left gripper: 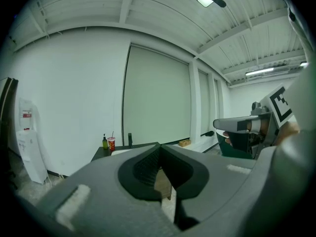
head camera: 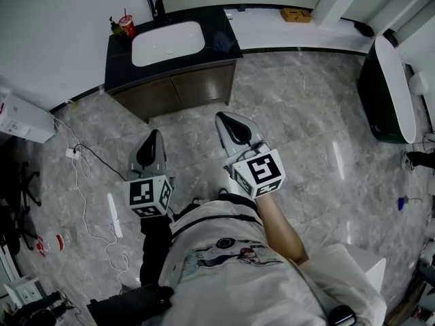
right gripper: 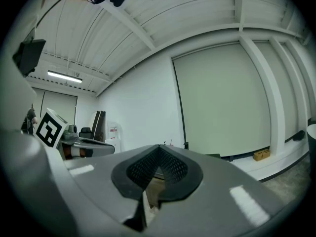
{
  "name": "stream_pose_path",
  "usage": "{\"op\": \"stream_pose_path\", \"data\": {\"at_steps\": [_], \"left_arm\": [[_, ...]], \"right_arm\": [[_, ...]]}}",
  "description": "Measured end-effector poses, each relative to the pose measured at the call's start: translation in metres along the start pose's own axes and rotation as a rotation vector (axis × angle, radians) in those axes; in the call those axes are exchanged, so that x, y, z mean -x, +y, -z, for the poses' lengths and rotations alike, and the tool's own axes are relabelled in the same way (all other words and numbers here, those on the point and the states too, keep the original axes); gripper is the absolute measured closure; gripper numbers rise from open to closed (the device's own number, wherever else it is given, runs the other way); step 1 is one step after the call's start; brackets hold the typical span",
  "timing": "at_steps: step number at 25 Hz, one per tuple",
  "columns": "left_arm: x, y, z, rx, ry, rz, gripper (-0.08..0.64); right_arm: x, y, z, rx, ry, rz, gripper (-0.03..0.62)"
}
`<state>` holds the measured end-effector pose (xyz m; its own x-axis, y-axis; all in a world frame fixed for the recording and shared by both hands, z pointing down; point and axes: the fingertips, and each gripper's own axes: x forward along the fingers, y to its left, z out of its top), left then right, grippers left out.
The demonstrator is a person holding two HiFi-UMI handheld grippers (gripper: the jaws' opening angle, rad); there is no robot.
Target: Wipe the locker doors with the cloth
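No cloth and no locker doors show in any view. My left gripper is held level over the marble floor, jaws shut with nothing between them; its own view shows the tips meeting. My right gripper is beside it, slightly further forward, also shut and empty, with its tips closed together. Both point toward a dark sink cabinet with a white basin. Each gripper shows in the other's view: the right gripper and the left gripper.
A red cup and a small bottle stand on the counter's left corner. A white ledge holds a cardboard box. A dark green tub stands at right. Cables, a power strip and a bottle lie at left.
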<state>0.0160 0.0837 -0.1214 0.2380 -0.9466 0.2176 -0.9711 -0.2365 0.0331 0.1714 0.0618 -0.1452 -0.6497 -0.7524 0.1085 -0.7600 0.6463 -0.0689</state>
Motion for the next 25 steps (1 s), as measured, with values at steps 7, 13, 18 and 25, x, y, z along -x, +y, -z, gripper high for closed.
{"op": "stream_pose_path", "data": {"at_steps": [7, 13, 18, 25], "left_arm": [[-0.007, -0.009, 0.008, 0.007, 0.023, -0.02, 0.56], [-0.021, -0.016, 0.01, 0.023, 0.038, -0.049, 0.56], [-0.029, -0.016, 0.018, 0.026, 0.061, -0.069, 0.56], [-0.056, 0.012, 0.033, 0.036, 0.1, -0.066, 0.56]], "right_arm": [[0.008, -0.019, 0.008, -0.024, 0.024, -0.006, 0.592], [0.011, -0.029, 0.011, -0.021, 0.045, -0.045, 0.592], [0.009, -0.039, 0.02, -0.02, 0.071, -0.065, 0.592], [-0.025, -0.047, 0.038, -0.031, 0.104, -0.069, 0.592]]}}
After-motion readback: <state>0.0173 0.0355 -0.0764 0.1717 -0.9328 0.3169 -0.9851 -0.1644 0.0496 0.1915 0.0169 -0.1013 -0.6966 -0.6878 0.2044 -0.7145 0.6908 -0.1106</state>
